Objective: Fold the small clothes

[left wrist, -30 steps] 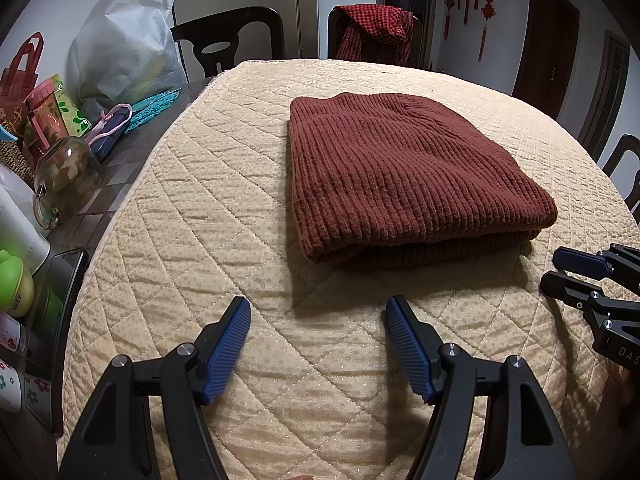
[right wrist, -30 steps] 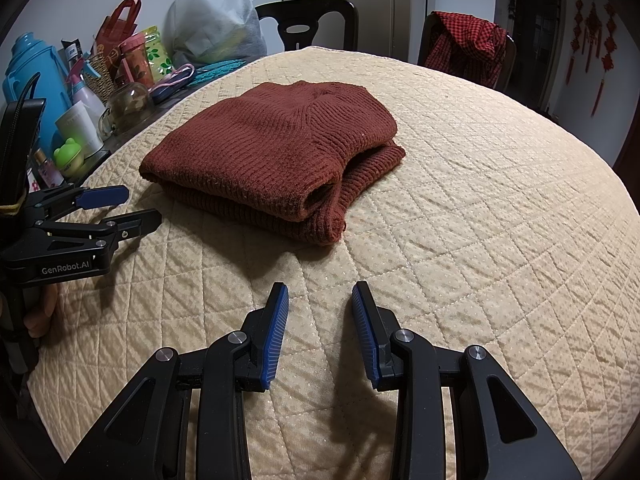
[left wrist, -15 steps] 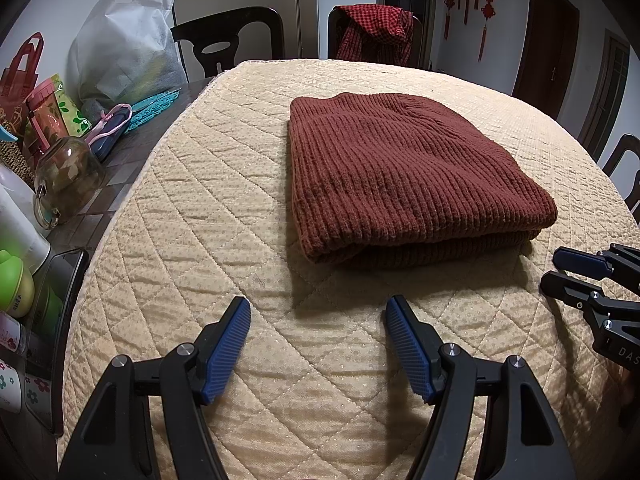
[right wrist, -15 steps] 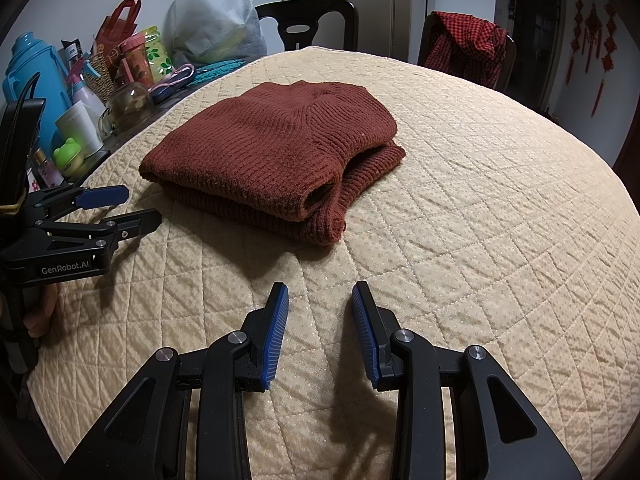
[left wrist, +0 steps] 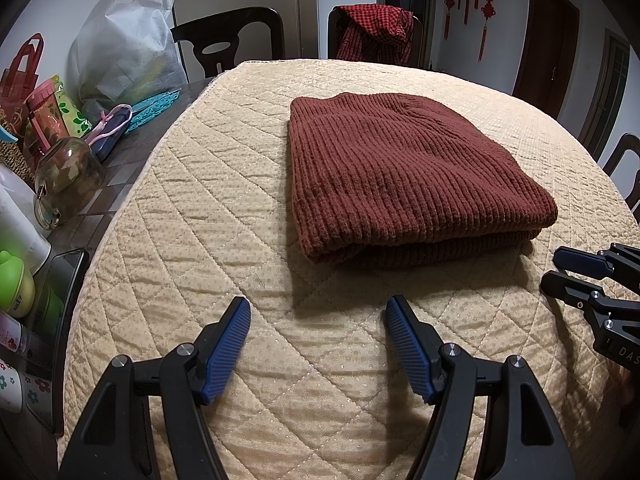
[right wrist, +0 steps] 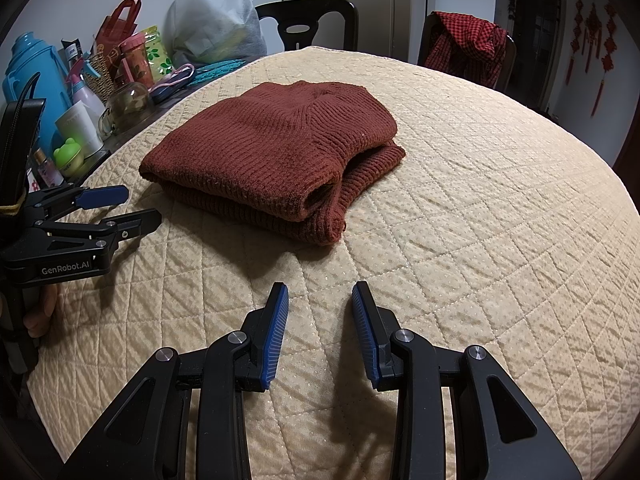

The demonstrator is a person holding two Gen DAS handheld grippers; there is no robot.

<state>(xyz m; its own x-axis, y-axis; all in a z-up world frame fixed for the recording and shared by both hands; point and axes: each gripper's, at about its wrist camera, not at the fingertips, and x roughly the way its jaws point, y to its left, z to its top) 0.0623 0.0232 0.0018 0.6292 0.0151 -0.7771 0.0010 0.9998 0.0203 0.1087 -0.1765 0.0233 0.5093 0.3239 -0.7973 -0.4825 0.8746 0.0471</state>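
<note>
A rust-red ribbed knit sweater (left wrist: 396, 176) lies folded into a thick rectangle on the cream quilted table cover (left wrist: 224, 216). In the right wrist view the same sweater (right wrist: 276, 148) shows its stacked folded edges toward me. My left gripper (left wrist: 318, 310) hovers just short of the sweater's near edge, jaws wide open with nothing between them. My right gripper (right wrist: 320, 294) stands open more narrowly, also empty, a short way in front of the sweater's folded corner. Each gripper shows at the side of the other's view: the right gripper (left wrist: 560, 268), the left gripper (right wrist: 124, 208).
Clutter crowds the dark table edge at the left: a glass jar (left wrist: 66, 176), a white bag (left wrist: 128, 48), a blue flask (right wrist: 32, 80), a phone (left wrist: 60, 312). Chairs stand beyond the table, one draped with a red checked cloth (left wrist: 376, 28).
</note>
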